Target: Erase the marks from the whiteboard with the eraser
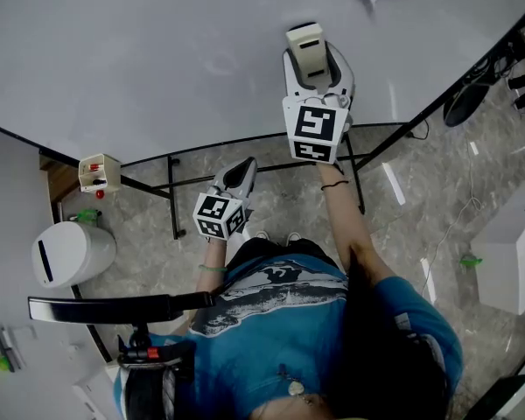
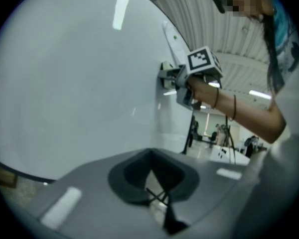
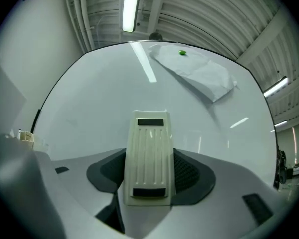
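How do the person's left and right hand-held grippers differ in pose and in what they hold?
The right hand-held gripper is shut on the eraser; the left hand-held gripper is shut on nothing. The right is raised to the whiteboard; the left is held lower, off the board's edge. Both carry a cube with square markers.

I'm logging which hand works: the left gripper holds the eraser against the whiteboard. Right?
Not the left: the right gripper holds the eraser against the whiteboard, as the right gripper view shows. The left gripper holds nothing.
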A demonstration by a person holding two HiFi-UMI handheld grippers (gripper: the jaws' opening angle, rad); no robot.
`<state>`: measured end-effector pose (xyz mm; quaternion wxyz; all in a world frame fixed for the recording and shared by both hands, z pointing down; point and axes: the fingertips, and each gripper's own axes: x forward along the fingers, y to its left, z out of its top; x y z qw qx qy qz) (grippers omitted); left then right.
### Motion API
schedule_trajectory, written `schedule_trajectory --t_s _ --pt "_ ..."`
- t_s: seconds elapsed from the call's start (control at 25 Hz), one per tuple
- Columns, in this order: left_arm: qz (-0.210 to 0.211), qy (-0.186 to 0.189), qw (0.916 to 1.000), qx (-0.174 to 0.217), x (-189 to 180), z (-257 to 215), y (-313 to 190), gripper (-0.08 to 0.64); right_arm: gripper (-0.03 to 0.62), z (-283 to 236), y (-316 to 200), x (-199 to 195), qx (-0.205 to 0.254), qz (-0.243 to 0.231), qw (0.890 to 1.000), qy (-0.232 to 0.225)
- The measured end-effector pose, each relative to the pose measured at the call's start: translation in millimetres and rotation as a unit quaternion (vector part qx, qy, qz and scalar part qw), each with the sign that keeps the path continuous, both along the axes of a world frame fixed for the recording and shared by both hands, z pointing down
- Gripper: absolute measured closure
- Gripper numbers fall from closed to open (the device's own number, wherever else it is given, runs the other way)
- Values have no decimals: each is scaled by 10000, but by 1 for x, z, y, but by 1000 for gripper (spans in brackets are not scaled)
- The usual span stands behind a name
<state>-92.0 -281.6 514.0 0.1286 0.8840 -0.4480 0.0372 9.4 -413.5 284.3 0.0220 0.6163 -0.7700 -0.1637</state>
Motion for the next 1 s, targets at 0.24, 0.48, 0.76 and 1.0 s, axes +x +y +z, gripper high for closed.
schedule_trajectory --t_s 0.24,0.48,0.76,1.0 --pt "-51 28 10000 -4 -11 0 2 557 328 9 6 -35 -108 -148 9996 195" --pt "4 26 10000 -12 -18 0 3 557 328 12 4 -44 -157 -155 9992 342" --pt "16 30 10000 -57 -29 5 12 557 328 29 21 -48 -546 -694 9958 -238" --pt "48 25 9998 -165 -46 15 30 557 328 98 58 -55 -1388 -872 9849 -560"
